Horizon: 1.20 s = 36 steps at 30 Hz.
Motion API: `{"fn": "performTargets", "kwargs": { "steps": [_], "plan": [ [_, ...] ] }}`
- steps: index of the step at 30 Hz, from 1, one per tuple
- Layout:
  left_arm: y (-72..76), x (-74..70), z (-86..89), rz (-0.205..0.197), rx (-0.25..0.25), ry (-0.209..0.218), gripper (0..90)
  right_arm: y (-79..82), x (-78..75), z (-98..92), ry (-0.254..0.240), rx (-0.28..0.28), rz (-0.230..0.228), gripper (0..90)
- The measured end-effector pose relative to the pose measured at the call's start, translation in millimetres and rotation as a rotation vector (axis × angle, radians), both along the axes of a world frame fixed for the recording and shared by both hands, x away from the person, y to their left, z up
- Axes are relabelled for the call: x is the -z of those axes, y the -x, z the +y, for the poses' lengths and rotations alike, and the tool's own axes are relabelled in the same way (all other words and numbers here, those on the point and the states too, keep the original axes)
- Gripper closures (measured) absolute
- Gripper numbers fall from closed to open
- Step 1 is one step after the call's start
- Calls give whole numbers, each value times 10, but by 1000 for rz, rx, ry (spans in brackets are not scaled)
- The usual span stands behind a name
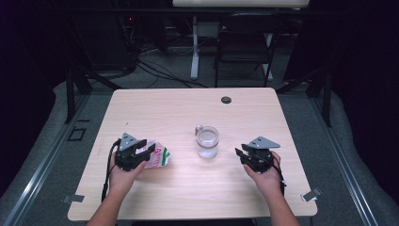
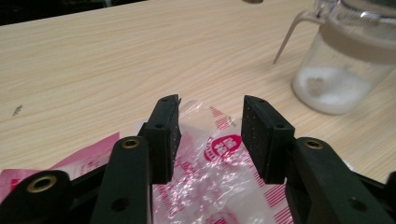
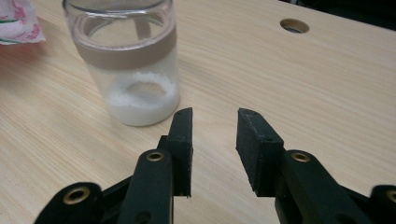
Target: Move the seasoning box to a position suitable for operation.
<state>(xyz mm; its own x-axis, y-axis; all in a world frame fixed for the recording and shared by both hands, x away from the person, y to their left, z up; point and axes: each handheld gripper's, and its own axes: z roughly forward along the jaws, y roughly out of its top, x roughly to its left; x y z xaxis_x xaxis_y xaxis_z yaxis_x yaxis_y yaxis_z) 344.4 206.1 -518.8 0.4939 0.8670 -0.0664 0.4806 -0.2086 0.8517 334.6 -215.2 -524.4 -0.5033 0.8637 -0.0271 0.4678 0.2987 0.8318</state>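
A crinkled clear plastic bag with pink and red print (image 1: 159,157) lies on the wooden table (image 1: 155,110) at the left. My left gripper (image 1: 148,149) stands over it; in the left gripper view the bag (image 2: 219,158) lies between the jaws of the left gripper (image 2: 210,121), which stand apart without pressing it. A glass jar with a beige band and white powder at its bottom (image 1: 207,141) stands mid-table, also seen as the jar (image 2: 343,70) and the jar (image 3: 133,65). My right gripper (image 1: 241,153) rests to its right, open; the right gripper (image 3: 214,133) holds nothing.
A round cable hole (image 1: 226,100) sits near the table's far edge, also the hole (image 3: 294,25). A black folding chair (image 1: 244,42) and a desk leg stand beyond the table. Bare wood lies ahead of both grippers.
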Motion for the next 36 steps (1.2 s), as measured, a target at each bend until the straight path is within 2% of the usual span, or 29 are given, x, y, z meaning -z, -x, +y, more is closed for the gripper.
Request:
{"fn": "performTargets", "kwargs": {
  "steps": [3, 6, 7, 9, 13, 15, 18, 21, 23, 24, 27, 29, 30, 33, 36],
  "plan": [
    [0, 2, -36, -4, 6, 18, 571, 19, 18, -83, -44, 29, 21, 673],
    [-4, 18, -93, -2, 35, -3, 576, 15, 25, -107, -57, 37, 25, 678],
    [-12, 35, -122, 4, 42, 4, 579, 7, 28, -100, -68, 33, 27, 678],
    [-15, 48, -140, 16, 61, 16, 611, -15, 69, -53, -61, 24, 37, 672],
    [-25, 62, -190, 20, 72, 5, 651, -43, 105, 33, -25, -5, 45, 670],
    [-22, 75, -204, 35, 82, 4, 682, -53, 115, 71, -29, -9, 50, 667],
    [3, 63, -239, 33, 96, -13, 747, -66, 111, 119, -37, -13, 51, 683],
    [37, -10, -271, 5, 90, 1, 830, -75, 78, 166, -45, -24, 38, 739],
    [38, -40, -289, -2, 89, -7, 873, -80, 67, 190, -41, -25, 29, 751],
    [8, -90, -346, 8, 102, -2, 885, -94, 35, 231, -31, -48, 19, 780],
    [-27, -121, -525, 5, 126, -42, 894, -91, -40, 271, -45, -63, 0, 813],
    [-41, -128, -667, 15, 140, -46, 890, -127, -88, 303, -45, -58, -8, 823],
    [-50, -131, -740, 14, 142, -64, 893, -161, -106, 321, -44, -56, -8, 836],
    [-106, -138, -934, 17, 155, -77, 891, -316, -133, 358, -59, -52, 12, 869],
    [-226, -121, -1119, 49, 150, -80, 900, -475, -64, 376, -78, -30, 26, 869]
  ]
}}
